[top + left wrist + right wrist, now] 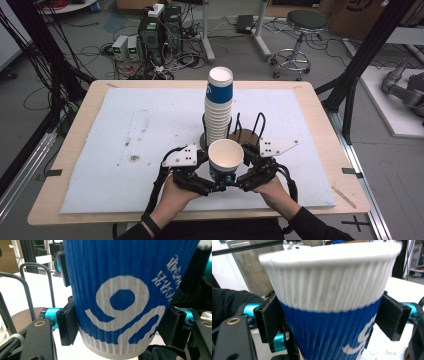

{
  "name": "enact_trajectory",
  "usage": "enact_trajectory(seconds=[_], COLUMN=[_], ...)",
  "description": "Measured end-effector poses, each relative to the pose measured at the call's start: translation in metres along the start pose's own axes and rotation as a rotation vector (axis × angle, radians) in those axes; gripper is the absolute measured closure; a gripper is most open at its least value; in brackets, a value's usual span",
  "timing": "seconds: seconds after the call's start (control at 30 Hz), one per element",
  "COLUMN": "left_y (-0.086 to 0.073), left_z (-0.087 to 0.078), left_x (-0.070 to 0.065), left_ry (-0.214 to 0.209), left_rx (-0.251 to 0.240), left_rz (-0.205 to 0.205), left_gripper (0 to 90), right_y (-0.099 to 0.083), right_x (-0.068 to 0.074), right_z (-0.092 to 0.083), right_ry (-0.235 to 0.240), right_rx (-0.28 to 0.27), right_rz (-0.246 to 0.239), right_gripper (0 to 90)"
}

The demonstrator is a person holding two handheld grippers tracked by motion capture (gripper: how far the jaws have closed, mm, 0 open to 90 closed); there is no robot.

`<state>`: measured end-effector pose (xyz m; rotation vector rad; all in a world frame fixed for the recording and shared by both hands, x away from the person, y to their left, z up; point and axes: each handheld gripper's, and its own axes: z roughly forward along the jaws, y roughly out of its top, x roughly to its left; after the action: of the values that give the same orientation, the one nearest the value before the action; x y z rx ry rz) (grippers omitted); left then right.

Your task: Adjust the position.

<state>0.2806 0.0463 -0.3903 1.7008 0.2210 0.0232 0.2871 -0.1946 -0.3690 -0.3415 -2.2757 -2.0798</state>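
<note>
A blue and white paper cup point(120, 302) sits between the jaws of both grippers. The left gripper point(212, 186) squeezes it low down, and the right gripper point(239, 182) squeezes it too. The cup is just in front of the tall cup stack point(219, 107), apart from it. My guess: one cup is off, and many are left.

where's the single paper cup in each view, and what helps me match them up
High view: the single cup sits low centre, between the left claw and right claw.
Left gripper view: the cup is centre, showing its blue lower part.
Right gripper view: the cup is centre, white rim up.
Shared landmark: the wire rack.
</note>
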Motion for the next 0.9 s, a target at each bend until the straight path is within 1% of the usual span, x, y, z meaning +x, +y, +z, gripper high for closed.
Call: enact_trajectory(seconds=[0.07, 0.27, 0.3, 0.43, 0.63, 0.73, 0.8, 0.9], left_y=[-0.0003, -0.0038, -0.0042, -0.0042, -0.0046, -0.0048, -0.0046, -0.0034], left_z=[0.0005, 0.0039, 0.0046, 0.0051, 0.0054, 0.0051, 0.0049, 0.0045], left_x=[0.0002, 0.0003, -0.0001, -0.0002, 0.0000, 0.0000, -0.0006, -0.0021], left_ry=[-0.001, -0.011, -0.014, -0.016, -0.022, -0.019, -0.010, 0.007], left_rx=[0.006, 0.037, 0.036, 0.034, 0.034, 0.032, 0.029, 0.019], left_rz=[0.004, 0.003, -0.003, 0.003, 0.002, -0.001, 0.011, 0.023], left_gripper=[29.2, 29.2, 29.2, 29.2, 29.3, 29.2, 28.4, 22.7], right_y=[0.0014, 0.0052, 0.0060, 0.0074, 0.0074, 0.0074, 0.0075, 0.0077], right_x=[0.0004, 0.0021, 0.0027, 0.0027, 0.0032, 0.0028, 0.0027, 0.0023], right_z=[-0.0014, -0.0038, -0.0044, -0.0053, -0.0054, -0.0057, -0.0058, -0.0063], right_ry=[-0.005, -0.001, -0.001, 0.003, 0.003, 0.003, 0.002, -0.007], right_rx=[-0.008, -0.022, -0.024, -0.022, -0.017, -0.018, -0.018, -0.017], right_rz=[0.002, -0.006, -0.004, -0.003, -0.014, -0.014, -0.016, -0.022], right_gripper=[15.7, 15.8, 15.8, 16.3, 18.7, 19.7, 20.0, 20.2])
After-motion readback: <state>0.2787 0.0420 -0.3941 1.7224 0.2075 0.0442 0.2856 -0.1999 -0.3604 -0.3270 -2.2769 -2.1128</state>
